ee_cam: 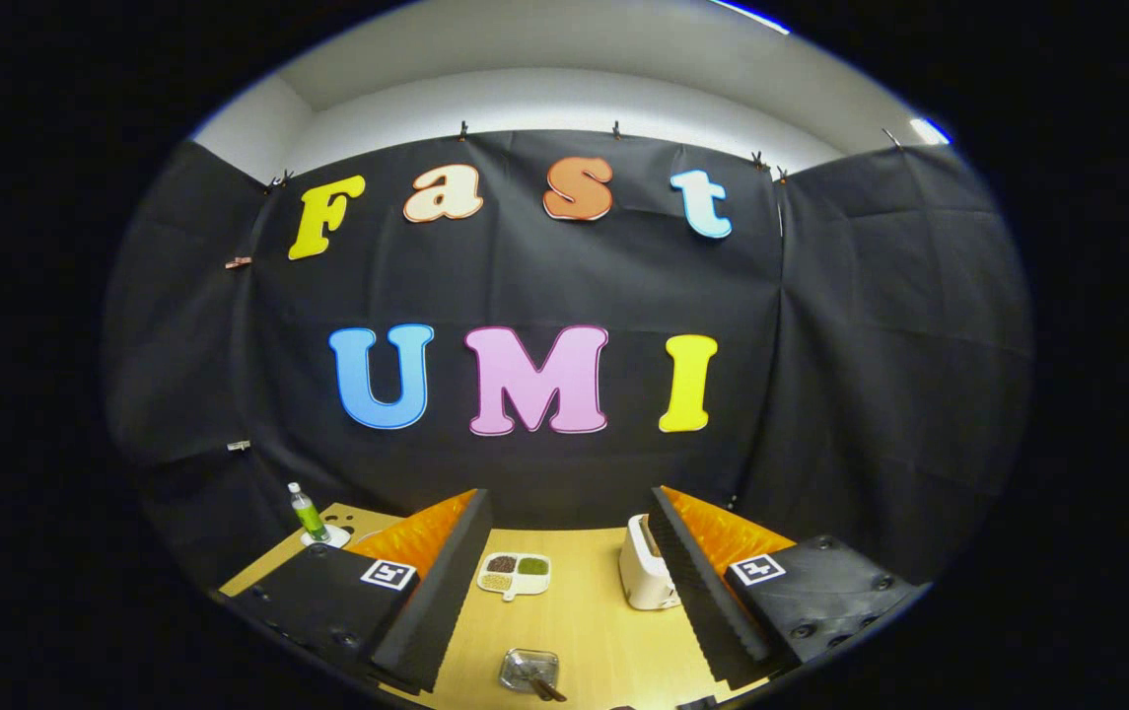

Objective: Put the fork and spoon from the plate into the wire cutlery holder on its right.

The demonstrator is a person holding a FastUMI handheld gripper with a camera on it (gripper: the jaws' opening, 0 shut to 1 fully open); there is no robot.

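Observation:
My gripper (569, 513) is open, its two fingers spread wide above a light wooden table (584, 621), with nothing between them. Low between the fingers, near their base, sits a small clear square dish (529, 670) with a dark-handled utensil (546, 686) lying in it and sticking out toward the right. I cannot tell whether that utensil is a fork or a spoon. Just right of the dish, a dark object (697, 702) barely peeks into view, too cut off to identify.
A white divided tray (515, 575) with brown and green fillings lies between the fingers, farther out. A white toaster (645, 577) stands against the right finger. A green bottle (307, 513) stands on a white coaster beyond the left finger, near the table's back edge.

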